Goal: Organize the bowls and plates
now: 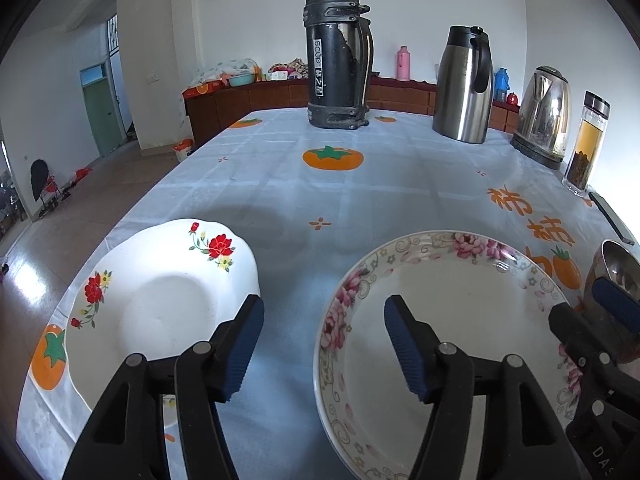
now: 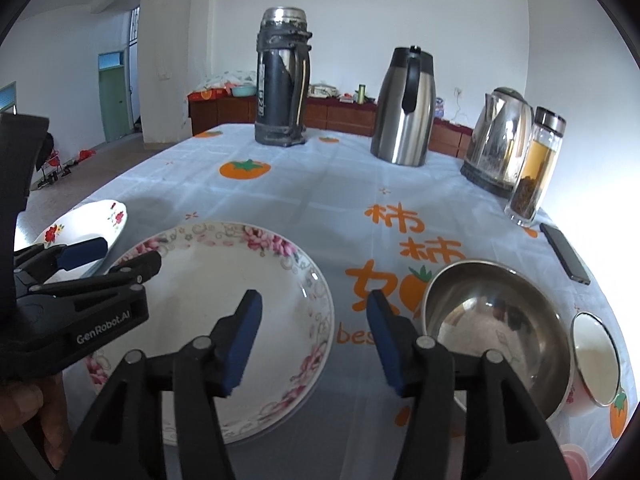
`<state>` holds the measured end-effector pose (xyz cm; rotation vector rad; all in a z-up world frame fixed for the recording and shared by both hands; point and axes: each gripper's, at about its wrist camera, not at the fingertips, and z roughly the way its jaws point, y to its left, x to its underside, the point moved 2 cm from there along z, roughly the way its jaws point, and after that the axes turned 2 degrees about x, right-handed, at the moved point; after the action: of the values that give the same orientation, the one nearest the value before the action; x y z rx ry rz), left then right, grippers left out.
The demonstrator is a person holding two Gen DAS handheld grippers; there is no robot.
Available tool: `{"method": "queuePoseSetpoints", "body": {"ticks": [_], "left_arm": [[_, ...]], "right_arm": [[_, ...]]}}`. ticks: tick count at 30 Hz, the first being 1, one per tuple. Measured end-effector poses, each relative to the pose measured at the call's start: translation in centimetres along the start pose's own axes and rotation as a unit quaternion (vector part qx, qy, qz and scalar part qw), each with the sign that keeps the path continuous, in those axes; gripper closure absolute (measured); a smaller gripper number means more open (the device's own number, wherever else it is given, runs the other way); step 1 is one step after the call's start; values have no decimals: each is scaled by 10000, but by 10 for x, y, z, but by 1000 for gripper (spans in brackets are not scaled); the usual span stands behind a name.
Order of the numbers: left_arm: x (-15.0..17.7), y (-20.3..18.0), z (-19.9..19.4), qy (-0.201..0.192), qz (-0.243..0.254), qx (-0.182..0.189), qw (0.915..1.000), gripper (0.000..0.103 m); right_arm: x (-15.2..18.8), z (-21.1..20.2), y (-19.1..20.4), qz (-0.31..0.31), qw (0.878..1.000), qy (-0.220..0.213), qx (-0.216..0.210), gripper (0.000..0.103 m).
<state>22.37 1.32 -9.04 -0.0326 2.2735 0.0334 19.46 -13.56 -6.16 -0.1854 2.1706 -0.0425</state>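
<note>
Showing 2 plates side by side on a table [image 1: 280, 184] covered by a pale cloth printed with orange persimmons. The red-flowered plate [image 1: 160, 304] lies at the near left corner; the pink-flowered plate [image 1: 452, 320] lies just to its right, apart from it. A steel bowl [image 2: 496, 332] sits right of the pink-flowered plate, and a small enamel cup [image 2: 596, 360] touches or nearly touches the bowl's right side.

The left hand-held gripper [image 1: 324, 348] hangs over the gap between the 2 plates, jaws spread, nothing between its blue pads; 1 pad overlaps each plate's rim in the left wrist view. The right hand-held gripper [image 2: 316, 340] hangs over the bare cloth between the pink-flowered plate and the steel bowl, jaws likewise spread and empty.

At the far end stand a black flask [image 1: 338, 56], a steel carafe [image 1: 466, 84], an electric kettle [image 1: 546, 116] and a glass tea bottle [image 1: 588, 144]. A phone [image 2: 564, 252] lies near the right edge.
</note>
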Motion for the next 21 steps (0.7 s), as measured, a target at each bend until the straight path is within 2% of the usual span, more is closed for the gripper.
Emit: {"method": "queuePoseSetpoints", "body": {"ticks": [5,11,13,15,17,21], "left_arm": [[1,4,-6,-147,-52,-77,9998,37],[-3,17,-24,-370,-305,32,9988,37],[-6,27,-34,-468,-374,29,9982,37],[-10,37,-42,-524,-370,5,9979,37],[-15,54,-51,-640,-363,-108,9972,37],[-23,108,-53,-748,-602,-725,9927,31]], "right_arm": [[-1,-8,0,-2,9998,-175,22,46],[-4,-22,0,69,9978,-651,-114,44],[-4,-24,2,95,9974,-688,-170,44],[-7,-22,4,169,9975,-541,-426,43],[-14,-26,12,152,9968,-484,-610,43],[-30,-37,39,-64,9942,-549,-921,43]]}}
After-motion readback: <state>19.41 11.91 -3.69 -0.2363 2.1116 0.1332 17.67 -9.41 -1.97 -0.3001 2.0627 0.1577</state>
